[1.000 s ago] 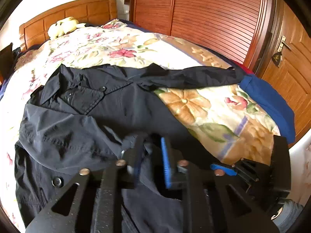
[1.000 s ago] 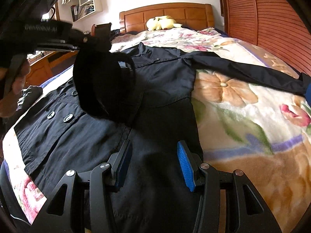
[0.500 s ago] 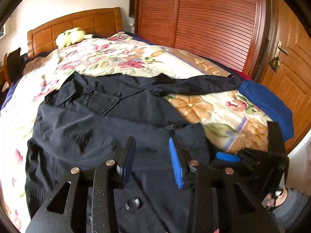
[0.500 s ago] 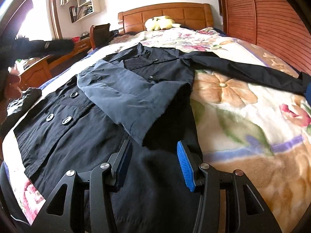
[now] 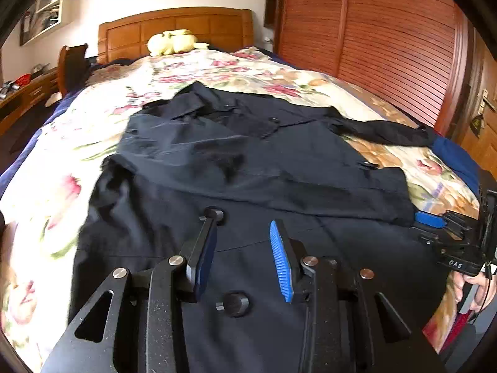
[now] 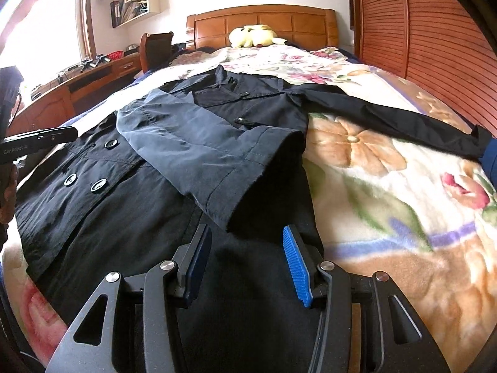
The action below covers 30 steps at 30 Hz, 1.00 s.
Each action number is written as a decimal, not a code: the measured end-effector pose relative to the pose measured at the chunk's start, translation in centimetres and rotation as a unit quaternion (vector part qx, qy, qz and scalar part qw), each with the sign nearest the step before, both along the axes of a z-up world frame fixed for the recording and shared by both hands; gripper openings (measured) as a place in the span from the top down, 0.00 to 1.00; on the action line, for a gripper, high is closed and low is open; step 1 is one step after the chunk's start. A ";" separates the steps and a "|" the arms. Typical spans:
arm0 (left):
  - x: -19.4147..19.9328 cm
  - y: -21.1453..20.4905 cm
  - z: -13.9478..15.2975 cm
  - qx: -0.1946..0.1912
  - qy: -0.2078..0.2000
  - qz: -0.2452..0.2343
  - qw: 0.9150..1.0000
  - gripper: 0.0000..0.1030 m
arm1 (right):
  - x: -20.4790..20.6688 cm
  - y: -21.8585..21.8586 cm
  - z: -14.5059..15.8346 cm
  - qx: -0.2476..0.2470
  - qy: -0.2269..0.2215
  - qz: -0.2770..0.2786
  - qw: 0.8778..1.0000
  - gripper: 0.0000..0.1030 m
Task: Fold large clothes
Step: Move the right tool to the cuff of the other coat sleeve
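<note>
A large dark navy coat (image 5: 248, 171) lies spread face up on the floral bedspread; it also shows in the right wrist view (image 6: 155, 211). Its left sleeve (image 6: 211, 152) is folded across the chest, cuff near the coat's right edge. The other sleeve (image 6: 403, 118) stretches out to the right over the bed. My left gripper (image 5: 243, 248) is open and empty, above the lower front of the coat. My right gripper (image 6: 245, 251) is open and empty, just short of the folded cuff. The right gripper also shows at the right edge of the left wrist view (image 5: 441, 222).
The floral bedspread (image 6: 388, 186) covers a bed with a wooden headboard (image 6: 264, 21) and a yellow plush toy (image 6: 253, 35). A blue cloth (image 5: 456, 158) lies at the bed's right edge. Wooden slatted wardrobe doors (image 5: 388, 37) stand right; a desk (image 6: 77, 87) stands left.
The left gripper let go of the sleeve, which now lies folded across the coat's chest. The left gripper opened and drew back to the left. The right gripper stayed put.
</note>
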<state>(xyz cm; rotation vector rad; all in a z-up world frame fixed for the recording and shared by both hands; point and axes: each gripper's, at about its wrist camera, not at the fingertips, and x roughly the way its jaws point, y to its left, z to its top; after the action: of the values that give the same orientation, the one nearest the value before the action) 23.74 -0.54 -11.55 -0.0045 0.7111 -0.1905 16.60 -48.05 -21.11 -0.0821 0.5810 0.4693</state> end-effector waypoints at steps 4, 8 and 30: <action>-0.3 1.8 -0.4 0.008 -0.010 0.017 1.000 0.64 | 0.1 0.1 0.0 -0.007 -0.001 -0.003 1.000 0.52; -0.3 3.0 -0.9 0.001 -0.010 0.025 1.000 0.64 | 0.3 0.3 0.1 -0.017 -0.001 -0.005 1.000 0.52; -1.5 2.8 -2.5 0.015 -0.018 0.016 1.000 0.64 | 12.9 -11.5 10.8 -0.077 -0.005 -0.153 0.985 0.39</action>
<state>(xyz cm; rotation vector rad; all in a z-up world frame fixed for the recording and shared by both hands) 22.22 2.31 -14.02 0.0169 0.6780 -0.1485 29.49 -59.52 -10.32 -0.1402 0.6082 0.1255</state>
